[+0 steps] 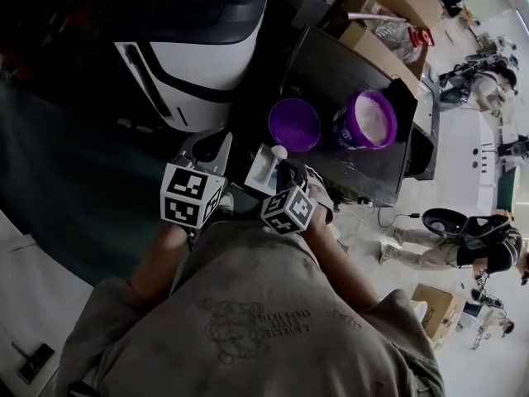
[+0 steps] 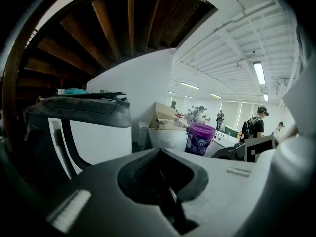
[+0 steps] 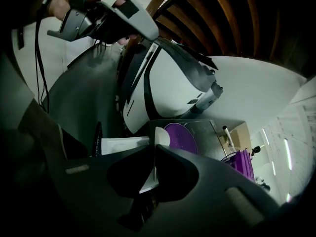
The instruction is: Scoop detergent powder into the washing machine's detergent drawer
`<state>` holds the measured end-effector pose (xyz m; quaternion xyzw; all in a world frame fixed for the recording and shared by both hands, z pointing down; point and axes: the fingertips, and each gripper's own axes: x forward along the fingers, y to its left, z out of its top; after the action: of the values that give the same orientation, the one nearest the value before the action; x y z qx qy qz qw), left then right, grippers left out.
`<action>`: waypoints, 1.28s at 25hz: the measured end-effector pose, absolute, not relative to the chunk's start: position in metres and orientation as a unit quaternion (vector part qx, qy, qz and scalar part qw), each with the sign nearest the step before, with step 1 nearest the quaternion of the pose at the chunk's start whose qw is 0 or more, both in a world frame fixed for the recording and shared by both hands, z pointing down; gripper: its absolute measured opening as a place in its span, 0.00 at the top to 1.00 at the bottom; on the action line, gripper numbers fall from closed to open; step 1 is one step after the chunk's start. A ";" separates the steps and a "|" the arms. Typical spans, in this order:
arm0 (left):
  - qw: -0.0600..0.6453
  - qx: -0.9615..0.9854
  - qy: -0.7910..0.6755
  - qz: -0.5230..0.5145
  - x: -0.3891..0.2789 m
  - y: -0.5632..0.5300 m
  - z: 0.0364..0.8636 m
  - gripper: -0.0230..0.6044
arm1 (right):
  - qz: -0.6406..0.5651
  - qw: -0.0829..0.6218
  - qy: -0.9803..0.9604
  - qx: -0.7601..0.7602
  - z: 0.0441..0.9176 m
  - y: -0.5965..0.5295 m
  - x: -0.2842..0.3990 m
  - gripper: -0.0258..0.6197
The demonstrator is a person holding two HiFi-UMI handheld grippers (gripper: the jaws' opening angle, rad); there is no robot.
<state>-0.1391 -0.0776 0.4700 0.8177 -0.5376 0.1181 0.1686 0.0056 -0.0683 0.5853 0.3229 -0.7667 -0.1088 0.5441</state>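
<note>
Scoop [image 3: 160, 138]: clamping its handle in right gripper [image 3: 150, 154], hovering at drawer [image 3: 116, 145].
Levelling over the compartment, then tipping slowly against spills; holding left gripper [image 2: 165, 181], closed and empty, aside; leaving tub [image 1: 365, 121] on table [image 1: 331, 73].

Dim and underexposed through the head view, darkest at the left and top; brighter only toward the right edge, over the pale floor [image 1: 459, 180]. Lit from ceiling strip lights [image 2: 257, 73] in the left gripper view, glaring white beside dark wooden beams [image 2: 131, 23]. Heavy fisheye bending and black vignetting at every border. Soft and blurred up close; near-silhouette in the right gripper view, save the white scoop [image 3: 161, 136].
</note>
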 end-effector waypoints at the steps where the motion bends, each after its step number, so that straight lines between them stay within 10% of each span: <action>1: 0.164 0.817 -0.539 0.123 -0.139 -0.079 0.470 0.96 | -0.103 0.537 -0.772 0.324 0.582 -0.069 0.005 0.91; 32: 0.085 0.844 -0.508 0.151 -0.060 -0.157 0.405 0.96 | 0.077 0.225 -0.867 0.439 0.413 -0.146 0.081 0.91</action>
<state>-0.0601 -0.1573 0.4054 0.8437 -0.5081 0.1508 0.0853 0.0812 -0.1460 0.4129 0.4385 -0.8666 0.0774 0.2251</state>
